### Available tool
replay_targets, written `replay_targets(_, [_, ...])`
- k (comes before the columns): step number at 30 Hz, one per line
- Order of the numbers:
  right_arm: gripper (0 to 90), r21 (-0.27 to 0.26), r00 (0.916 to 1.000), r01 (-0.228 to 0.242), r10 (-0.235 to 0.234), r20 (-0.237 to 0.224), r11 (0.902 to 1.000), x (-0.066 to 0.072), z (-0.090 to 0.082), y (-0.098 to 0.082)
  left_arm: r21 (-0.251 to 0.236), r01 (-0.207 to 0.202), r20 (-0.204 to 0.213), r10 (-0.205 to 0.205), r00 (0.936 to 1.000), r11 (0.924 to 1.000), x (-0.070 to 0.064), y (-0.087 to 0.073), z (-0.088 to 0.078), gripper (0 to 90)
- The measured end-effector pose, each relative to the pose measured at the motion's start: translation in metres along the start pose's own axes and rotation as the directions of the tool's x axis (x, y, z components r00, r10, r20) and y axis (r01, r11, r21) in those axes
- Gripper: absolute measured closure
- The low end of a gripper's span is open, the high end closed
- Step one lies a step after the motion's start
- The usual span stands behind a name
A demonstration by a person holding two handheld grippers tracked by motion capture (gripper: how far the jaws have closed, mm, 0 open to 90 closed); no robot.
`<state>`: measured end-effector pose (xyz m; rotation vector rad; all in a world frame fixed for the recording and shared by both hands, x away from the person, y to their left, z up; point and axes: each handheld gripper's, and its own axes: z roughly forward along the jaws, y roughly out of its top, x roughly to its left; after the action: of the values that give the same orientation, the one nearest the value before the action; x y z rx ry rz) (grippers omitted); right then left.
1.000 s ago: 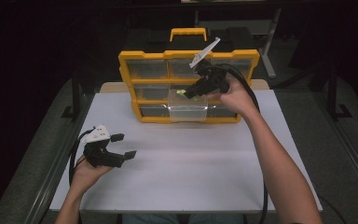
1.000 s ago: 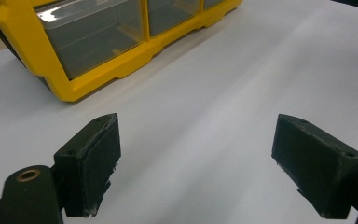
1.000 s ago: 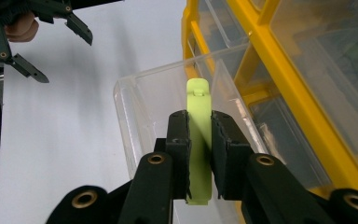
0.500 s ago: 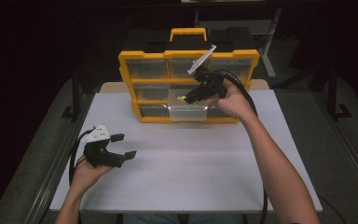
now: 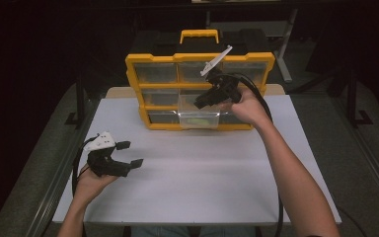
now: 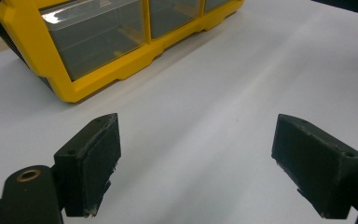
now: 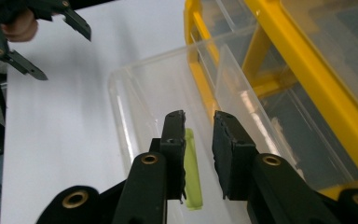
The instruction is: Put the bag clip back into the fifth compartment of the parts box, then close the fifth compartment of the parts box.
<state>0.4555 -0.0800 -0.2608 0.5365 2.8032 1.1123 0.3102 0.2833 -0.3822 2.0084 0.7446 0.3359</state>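
The green stick [image 7: 192, 170] lies in the pulled-out clear drawer [image 7: 135, 93] at frame centre, below the right tool [image 7: 200, 154], whose narrowly parted jaws have just been opening, gripping nothing. At lower left, the left tool [image 5: 128, 154] hovers over the counter [image 5: 217, 173], wide open and empty

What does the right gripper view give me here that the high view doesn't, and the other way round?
Right gripper view: a light-green stick lying in the pulled-out clear drawer, under the right gripper, whose jaws stand slightly apart with nothing between them.

High view: the whole yellow organizer with its top handle, and both forearms.

Both: the drawer, the white table, and the left gripper open and off to the side.
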Motion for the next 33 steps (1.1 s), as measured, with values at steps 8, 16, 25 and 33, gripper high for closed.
replay_targets(8, [82.1, -0.063, 0.9995, -0.007, 0.005, -0.033, 0.998, 0.007, -0.018, 0.0, -0.005, 0.001, 0.0, -0.001, 1.0, 1.0, 0.001, -0.001, -0.001, 15.1])
replay_targets(16, [88.6, -0.088, 0.9984, 0.012, -0.016, -0.054, 0.996, 0.019, -0.03, 0.0, -0.008, -0.008, 0.0, 0.008, 1.0, 0.9999, 0.001, 0.0, -0.001, 15.2])
replay_targets(25, [88.6, -0.099, 0.9971, 0.022, -0.029, -0.07, 0.9948, 0.035, -0.035, -0.005, -0.017, 0.008, 0.002, -0.007, 1.0, 0.9998, 0.001, 0.0, 0.0, 15.2])
replay_targets(33, [88.6, -0.099, 0.9948, 0.052, -0.06, -0.083, 0.9937, 0.049, -0.034, -0.013, -0.013, -0.006, 0.006, 0.006, 1.0, 0.9999, 0.001, 0.002, 0.0, 15.3])
